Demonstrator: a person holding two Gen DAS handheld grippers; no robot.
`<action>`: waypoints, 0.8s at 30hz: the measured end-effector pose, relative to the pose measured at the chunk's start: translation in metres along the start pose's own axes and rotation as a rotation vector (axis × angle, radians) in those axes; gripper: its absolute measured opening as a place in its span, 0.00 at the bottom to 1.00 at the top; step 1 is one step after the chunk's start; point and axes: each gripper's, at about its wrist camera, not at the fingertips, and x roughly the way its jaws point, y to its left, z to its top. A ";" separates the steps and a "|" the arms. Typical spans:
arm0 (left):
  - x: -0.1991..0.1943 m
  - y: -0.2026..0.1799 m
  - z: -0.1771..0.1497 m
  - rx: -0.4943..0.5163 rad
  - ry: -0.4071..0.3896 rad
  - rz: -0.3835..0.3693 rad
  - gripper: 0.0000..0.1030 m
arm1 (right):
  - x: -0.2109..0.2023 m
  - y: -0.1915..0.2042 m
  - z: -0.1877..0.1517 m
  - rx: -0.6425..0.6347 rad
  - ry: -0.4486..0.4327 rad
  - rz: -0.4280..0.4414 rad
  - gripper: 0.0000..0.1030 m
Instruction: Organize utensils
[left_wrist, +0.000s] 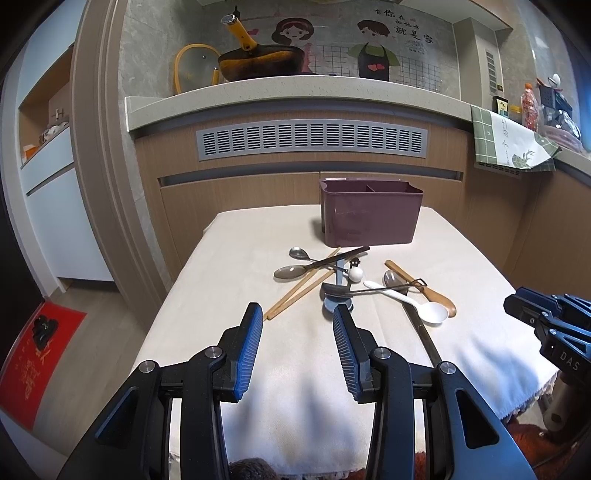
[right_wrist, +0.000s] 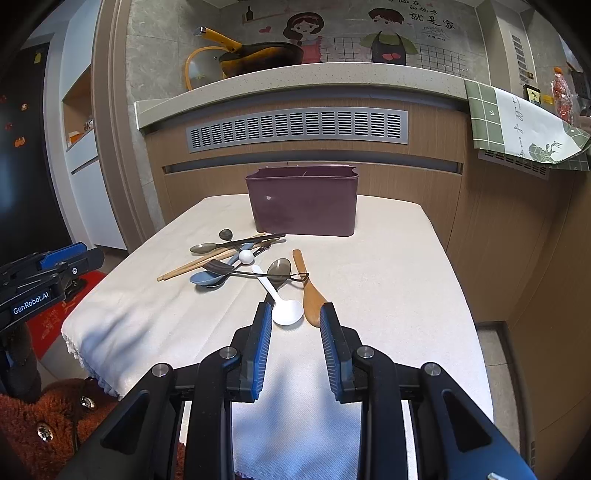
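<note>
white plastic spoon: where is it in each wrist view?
Left wrist: white plastic spoon right of centre, bowl toward the camera, beside the wooden spoon.
Right wrist: centre, just ahead of the open right gripper.
Shared landmark: purple utensil holder behind the pile.

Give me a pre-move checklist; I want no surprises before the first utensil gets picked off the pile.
1. Right tool open, nothing between its pads: ok.
2. Left tool open and empty: ok.
3. Purple holder upright at the far side of the table, top open: ok.
4. Holder compartments free of utensils: cannot tell, the inside is mostly hidden.
5. White spoon nearest the right tool, bowl uncovered: ok, but its handle runs under a dark metal utensil.
6. Utensils lying separately: not ok; chopsticks, spoons and other pieces cross each other.
</note>
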 end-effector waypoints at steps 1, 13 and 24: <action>0.000 0.000 0.000 -0.001 0.002 0.000 0.40 | 0.000 0.000 0.000 0.001 0.000 0.000 0.25; 0.001 -0.001 -0.003 -0.003 0.005 -0.003 0.40 | -0.001 -0.002 -0.001 0.004 0.006 -0.003 0.25; 0.001 -0.002 -0.004 -0.004 0.007 -0.005 0.40 | 0.000 -0.002 0.000 0.005 0.008 -0.002 0.25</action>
